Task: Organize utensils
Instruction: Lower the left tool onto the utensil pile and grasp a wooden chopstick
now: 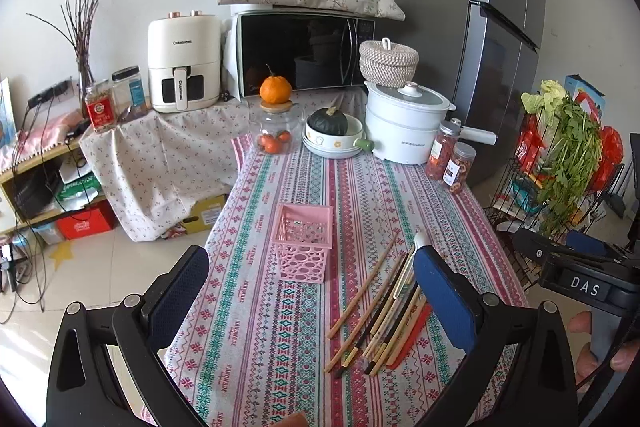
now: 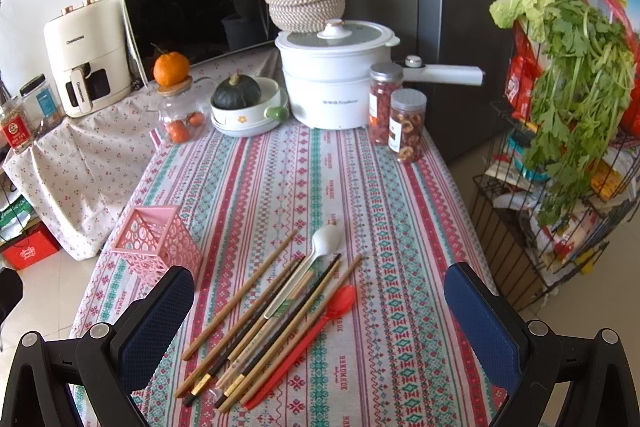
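Chopsticks (image 2: 256, 323), white spoon (image 2: 320, 247), red spoon (image 2: 320, 323) bundled on striped surface (image 2: 400, 227), pink basket (image 2: 160, 243) at 10 o'clock; left gripper (image 1: 312, 279), right gripper (image 2: 320, 307) jaws both spread, empty

Woven patterned cloth covers the worktop (image 2: 360, 187); matt wooden chopsticks (image 2: 240, 303), glossy red plastic spoon (image 2: 320, 323), pink perforated plastic basket (image 2: 156, 247).
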### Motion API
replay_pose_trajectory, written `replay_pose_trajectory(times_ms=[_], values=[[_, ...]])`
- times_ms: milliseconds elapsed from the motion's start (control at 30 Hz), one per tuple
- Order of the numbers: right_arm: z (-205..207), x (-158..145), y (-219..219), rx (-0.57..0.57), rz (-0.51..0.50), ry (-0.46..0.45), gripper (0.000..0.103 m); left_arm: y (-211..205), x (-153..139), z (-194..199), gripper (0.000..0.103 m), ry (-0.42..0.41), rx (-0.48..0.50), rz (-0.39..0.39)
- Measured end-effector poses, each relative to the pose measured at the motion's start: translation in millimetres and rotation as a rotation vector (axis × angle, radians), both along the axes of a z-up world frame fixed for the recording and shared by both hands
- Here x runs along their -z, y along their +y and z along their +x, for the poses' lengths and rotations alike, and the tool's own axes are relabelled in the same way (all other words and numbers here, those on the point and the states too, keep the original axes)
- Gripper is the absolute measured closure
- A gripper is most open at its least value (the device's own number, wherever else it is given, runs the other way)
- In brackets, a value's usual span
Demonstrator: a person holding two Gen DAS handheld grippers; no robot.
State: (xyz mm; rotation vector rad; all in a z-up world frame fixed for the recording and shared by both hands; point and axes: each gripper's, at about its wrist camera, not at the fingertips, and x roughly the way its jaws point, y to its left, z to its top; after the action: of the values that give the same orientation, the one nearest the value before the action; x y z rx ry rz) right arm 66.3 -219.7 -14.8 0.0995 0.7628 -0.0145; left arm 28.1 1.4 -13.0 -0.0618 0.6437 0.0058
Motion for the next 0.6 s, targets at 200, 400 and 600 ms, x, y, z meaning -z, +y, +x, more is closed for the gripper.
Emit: replay_pose_trajectory(times_ms=[200, 400, 600], values=[[41.1, 30.6, -36.2, 0.043, 0.073, 0.148, 0.0, -20.4, 14.3, 42.4, 0.0, 0.11, 0.181, 0.027], [72.5, 65.2, -62.7, 0.058, 0.144, 0.307, 0.001, -52.7, 35.3, 95.6, 0.0, 0.294, 0.314, 0.046], [92.0, 99.3, -83.9, 0.107, 0.181, 0.419, 0.007, -89.1, 83.3, 163.6, 0.017, 0.506, 0.353, 0.074]])
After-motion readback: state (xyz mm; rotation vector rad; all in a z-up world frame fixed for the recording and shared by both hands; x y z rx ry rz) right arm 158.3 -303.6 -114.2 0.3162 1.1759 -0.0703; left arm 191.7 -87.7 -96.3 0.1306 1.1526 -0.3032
